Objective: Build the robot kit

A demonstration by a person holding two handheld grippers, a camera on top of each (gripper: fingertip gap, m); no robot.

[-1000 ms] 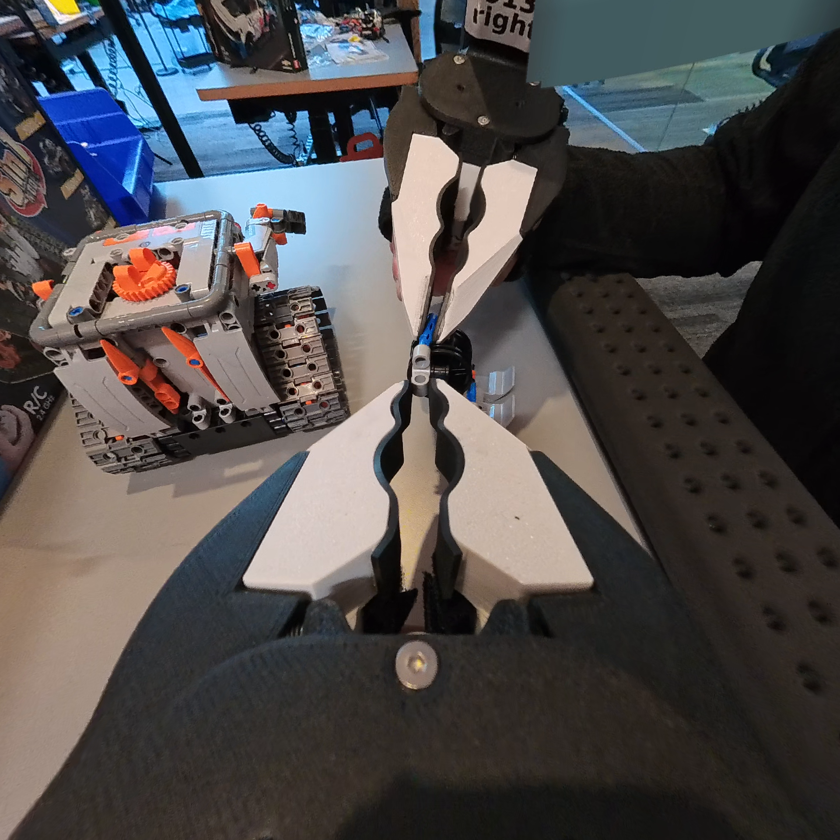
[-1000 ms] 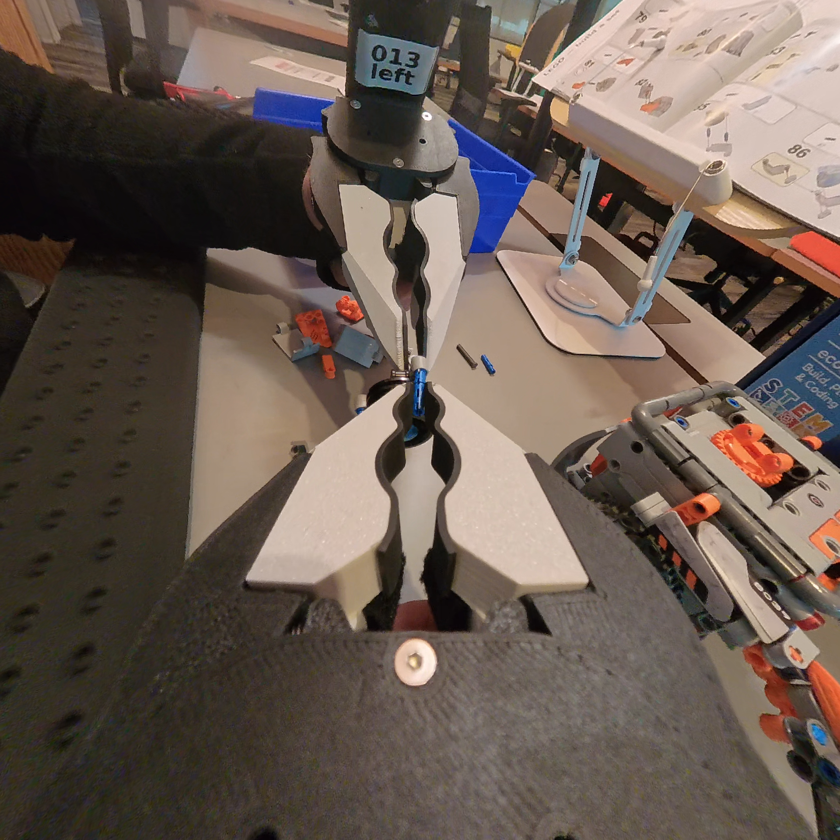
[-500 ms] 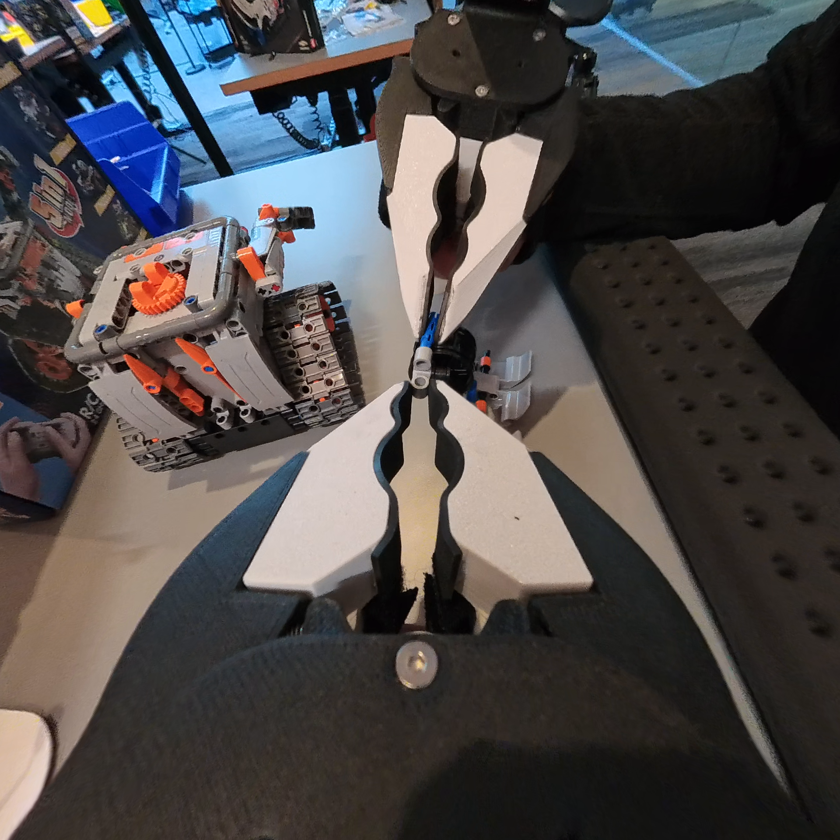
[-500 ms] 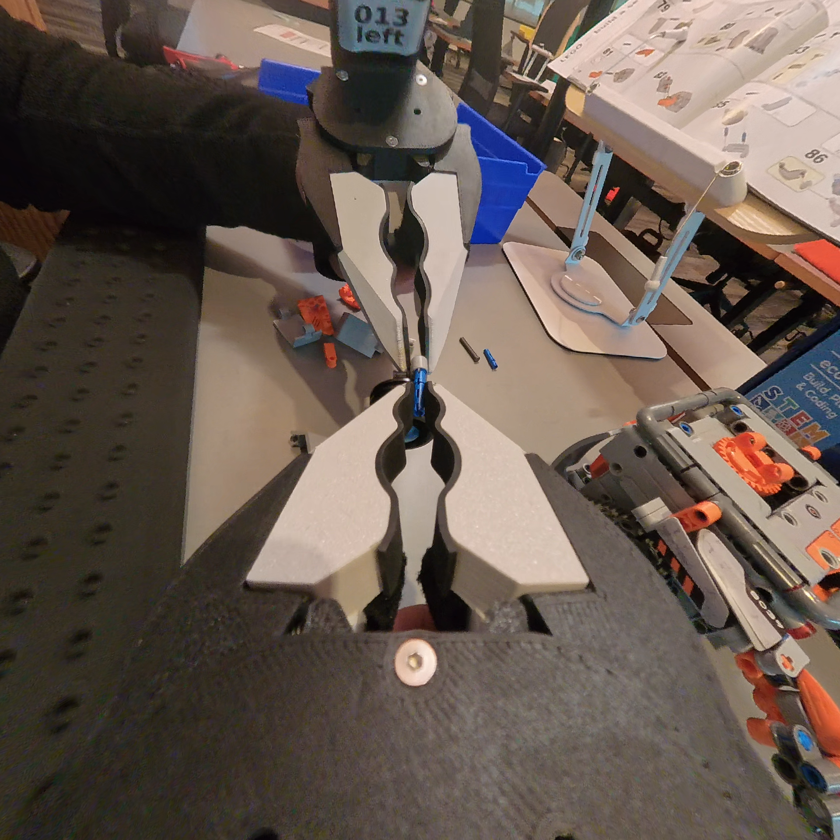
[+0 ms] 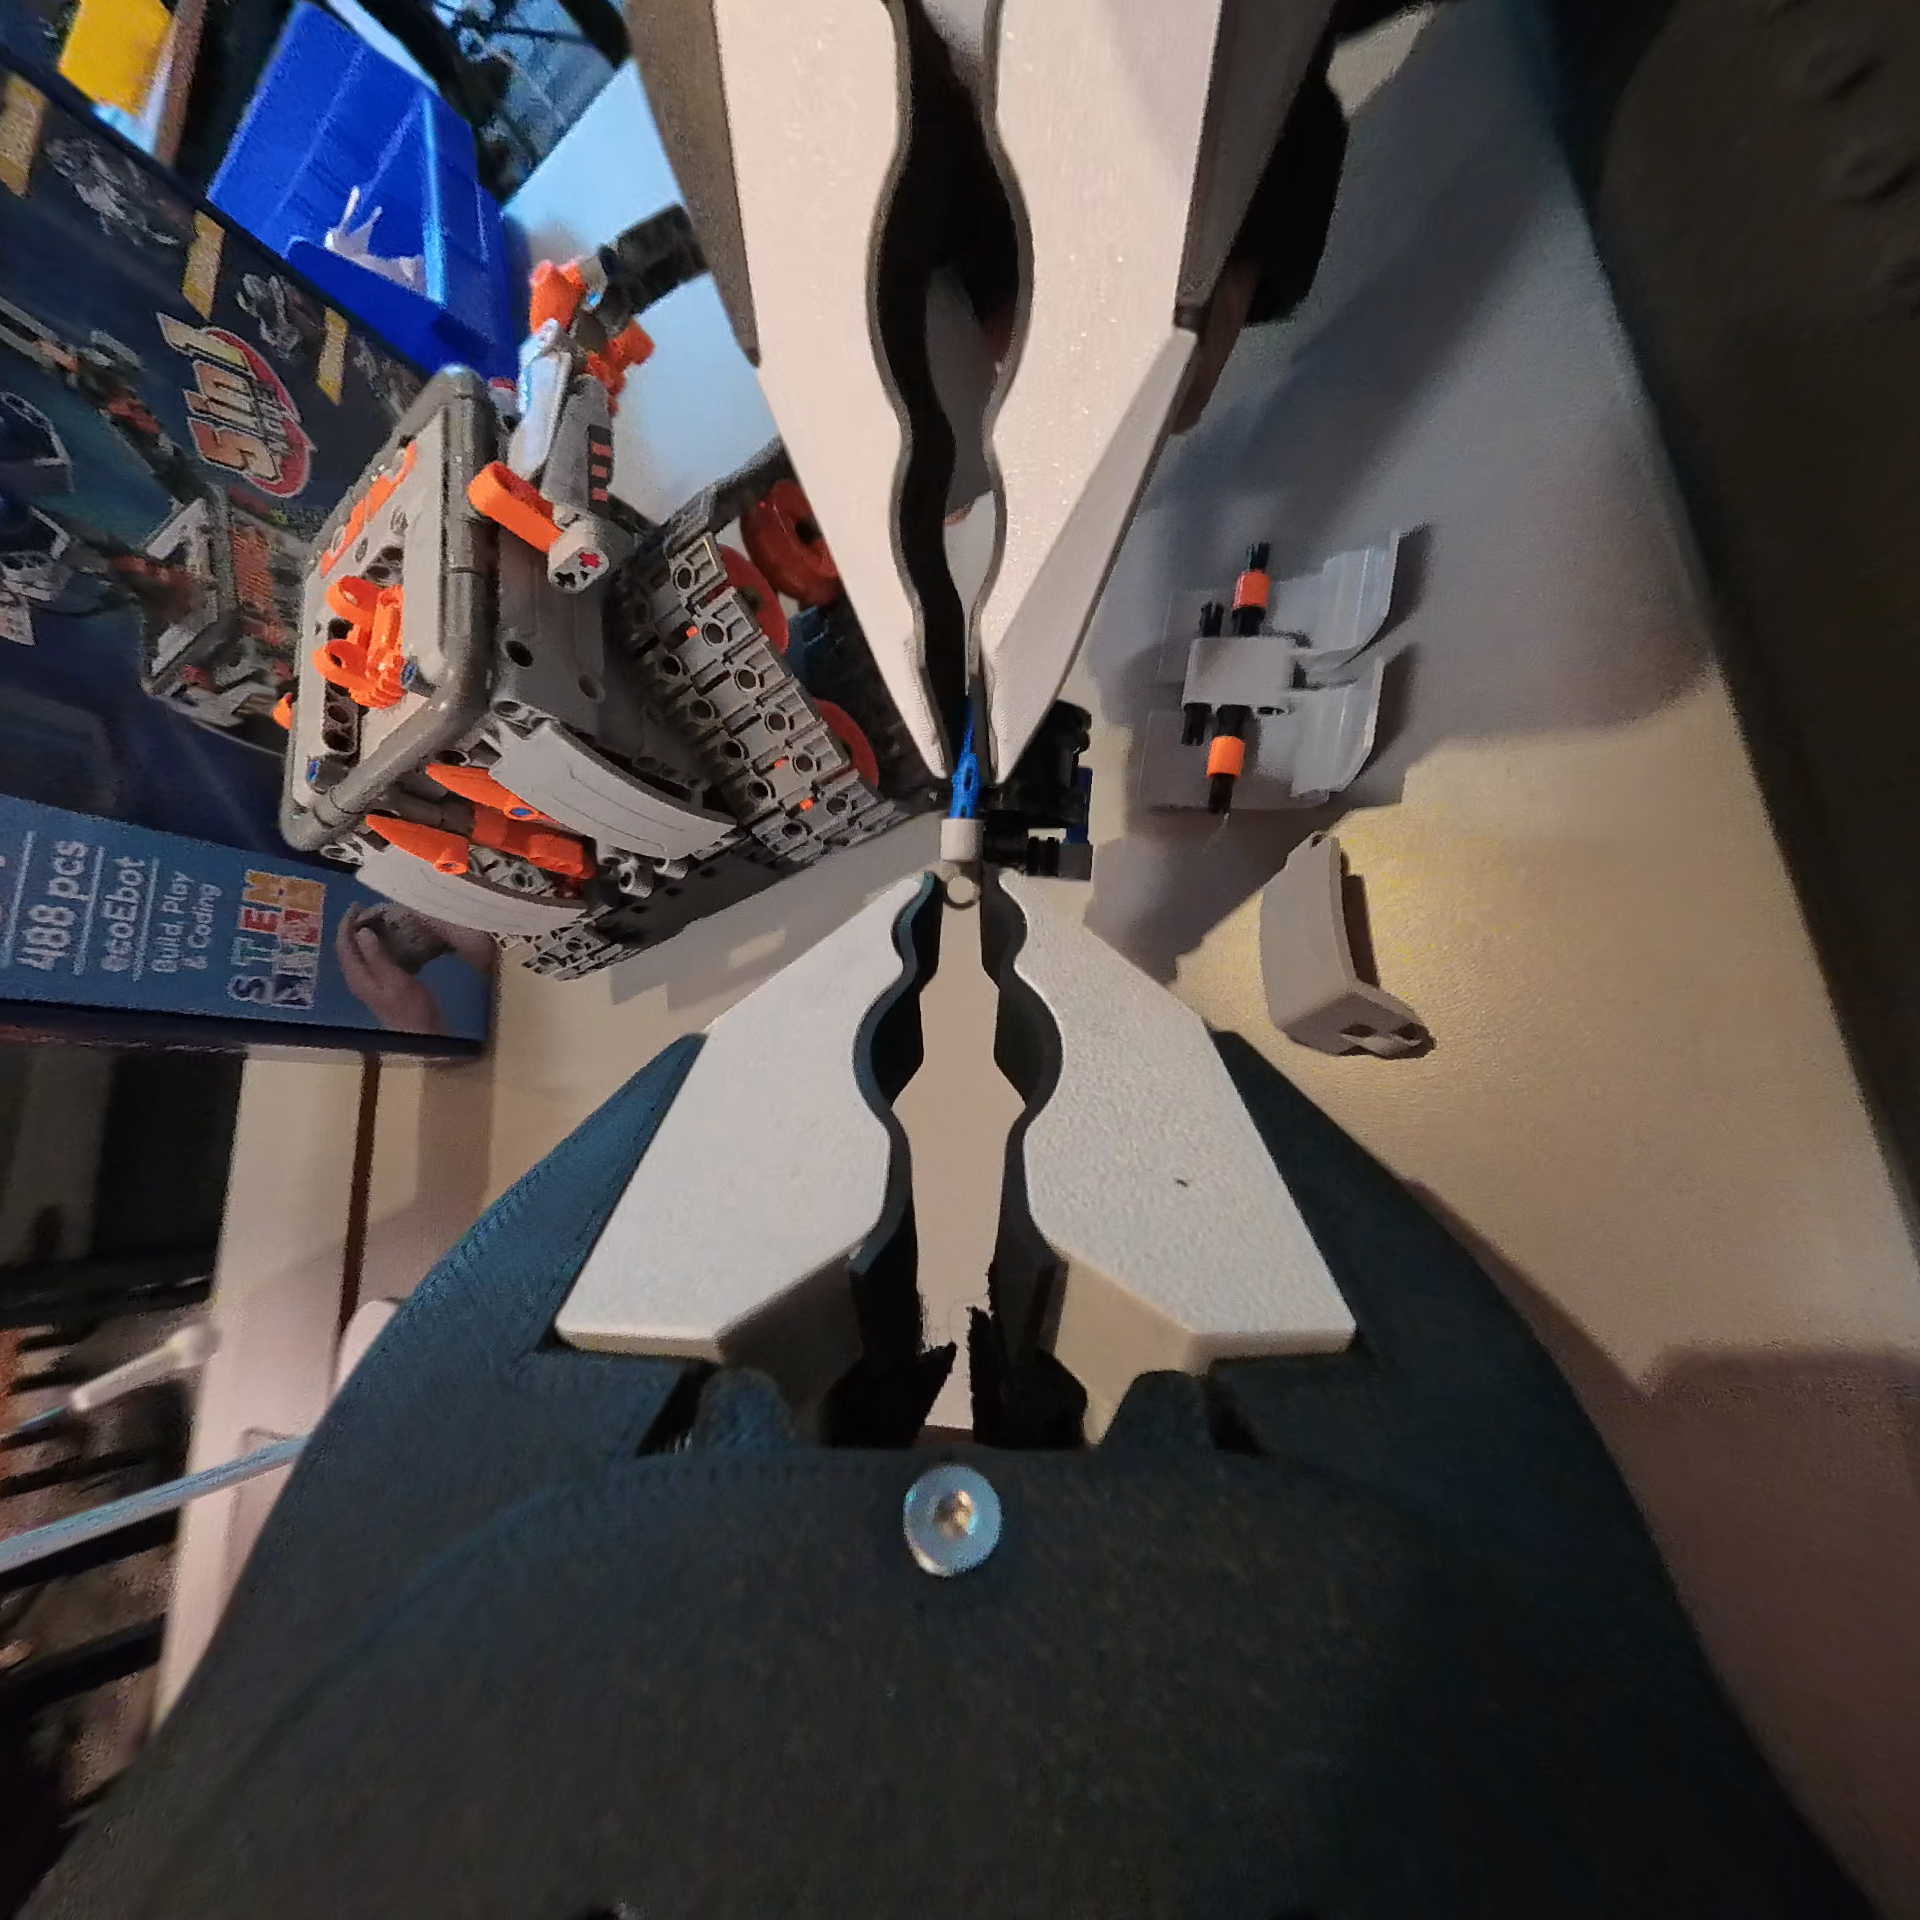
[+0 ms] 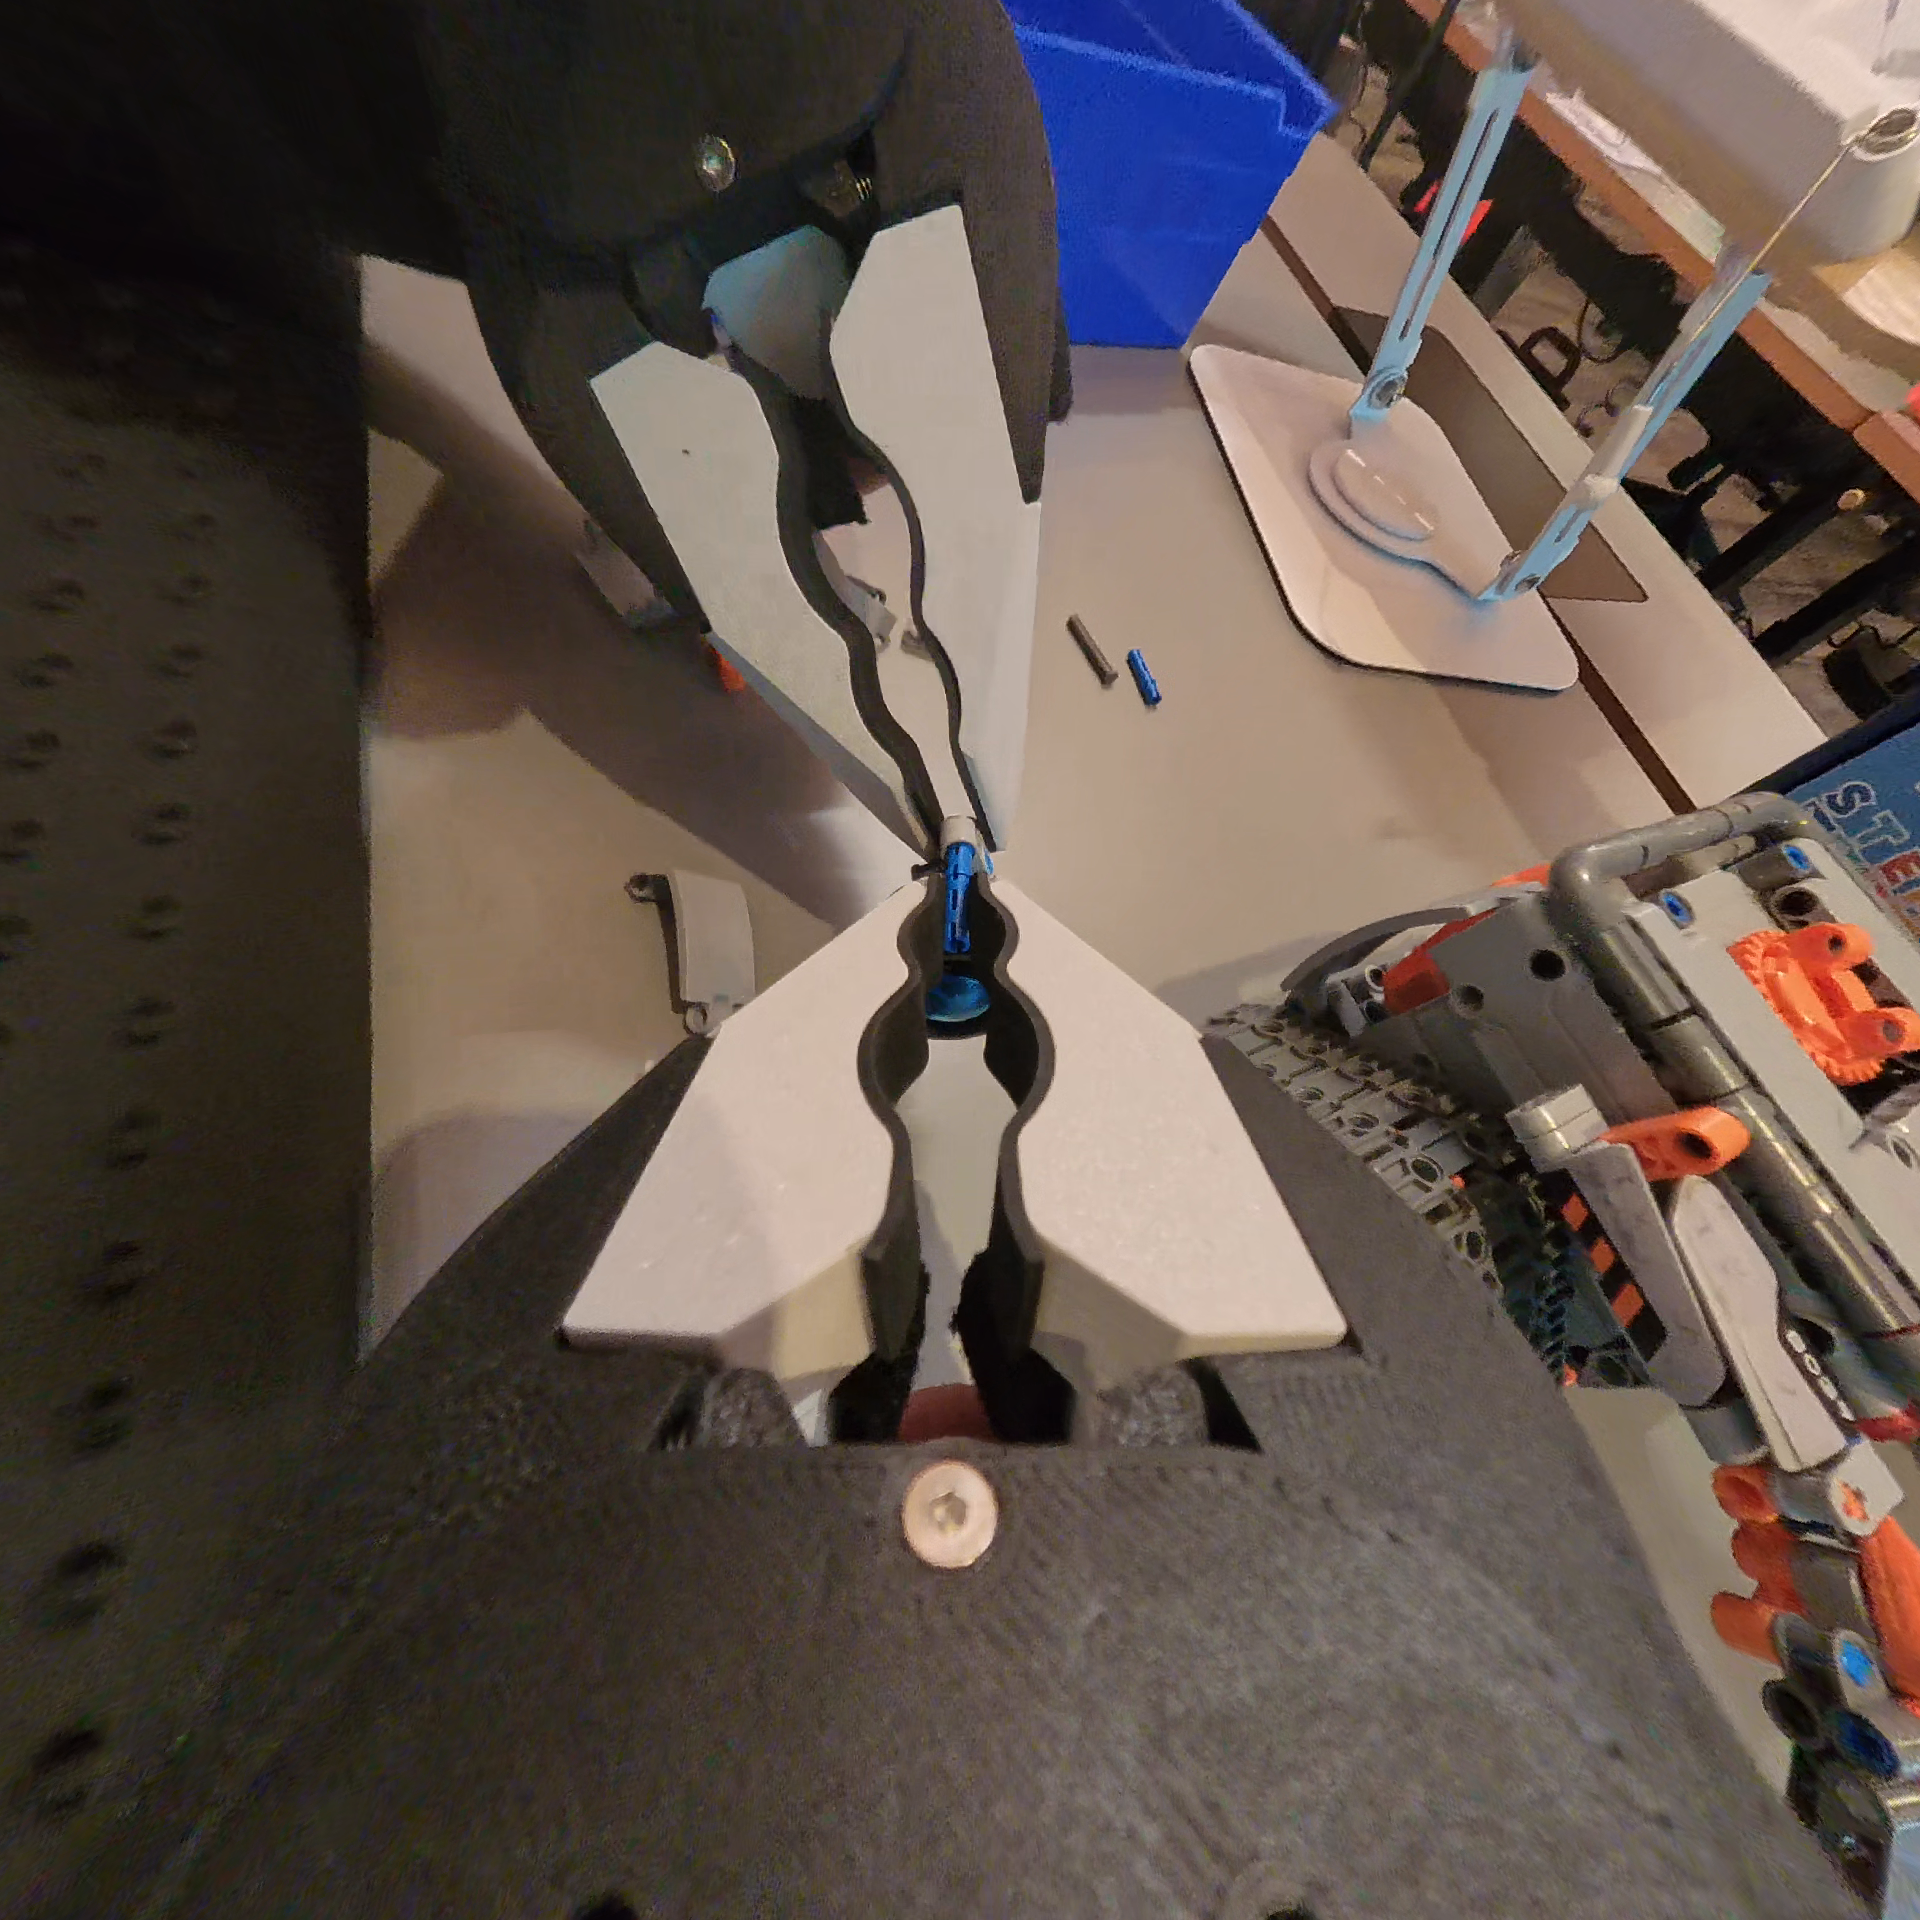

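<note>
Blue pin [image 6: 957, 902] pinched between both grippers, tracked model [image 5: 540, 717] just beside.

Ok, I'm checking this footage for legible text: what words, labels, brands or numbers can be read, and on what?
I won't copy any writing, so here is what bears it.
Dark blue printed cardboard box, left wrist view: large logo lettering, legible.
Lighter blue box panel below it: several printed lines, legible.
Blue box corner, right wrist view: lettering cut off by the frame edge.
Grey tracked brick model: small marks on a panel, too blurred to read.
</note>
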